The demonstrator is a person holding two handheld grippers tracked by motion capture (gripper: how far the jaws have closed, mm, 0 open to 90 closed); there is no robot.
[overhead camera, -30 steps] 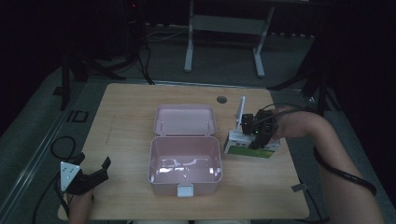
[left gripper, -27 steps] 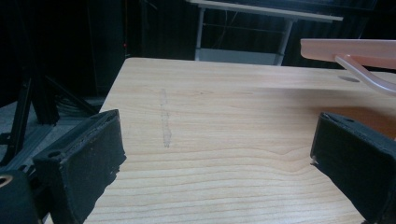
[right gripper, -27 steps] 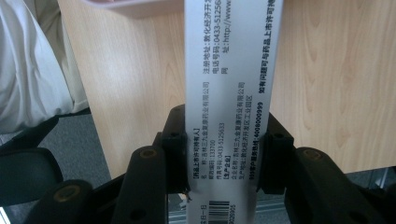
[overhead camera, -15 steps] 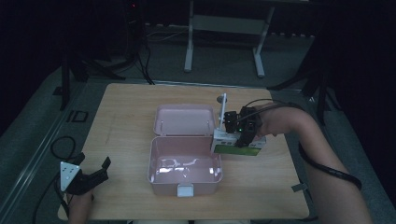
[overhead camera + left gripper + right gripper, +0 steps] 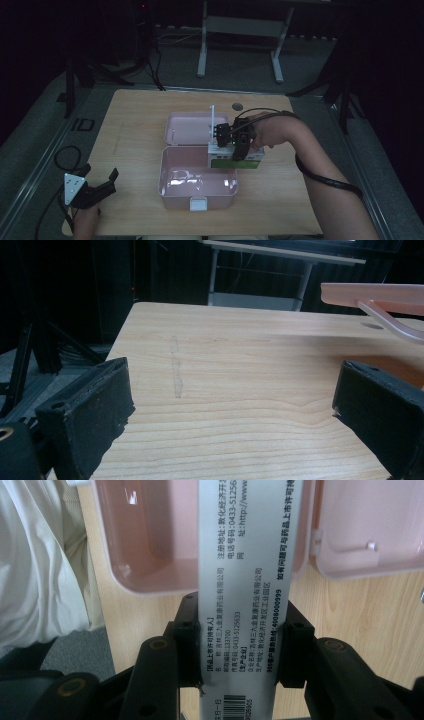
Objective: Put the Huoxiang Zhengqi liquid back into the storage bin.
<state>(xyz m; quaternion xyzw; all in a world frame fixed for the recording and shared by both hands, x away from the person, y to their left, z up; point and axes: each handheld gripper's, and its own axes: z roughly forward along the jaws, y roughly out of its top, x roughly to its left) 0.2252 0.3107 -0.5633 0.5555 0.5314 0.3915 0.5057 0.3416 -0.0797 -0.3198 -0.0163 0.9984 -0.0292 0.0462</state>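
Dark room, wooden bench (image 5: 130,130). Right gripper (image 5: 235,142) jaws clench a light, stiff, crushable carton (image 5: 242,580) across its narrow sides, over the open pink box's (image 5: 197,192) right rim. Left gripper (image 5: 90,190) idles left of the box, jaws released.

The high view looks forward and down from above my side of the table (image 5: 135,130), far enough back to take in the whole tabletop and the floor beyond. The camera on my left hand-held gripper (image 5: 235,405) sits low, near the table's surface, looking across it toward the far edge. The camera on my right hand-held gripper (image 5: 235,645) looks straight down, close over the open pink case (image 5: 150,535), which the high view (image 5: 197,172) shares.
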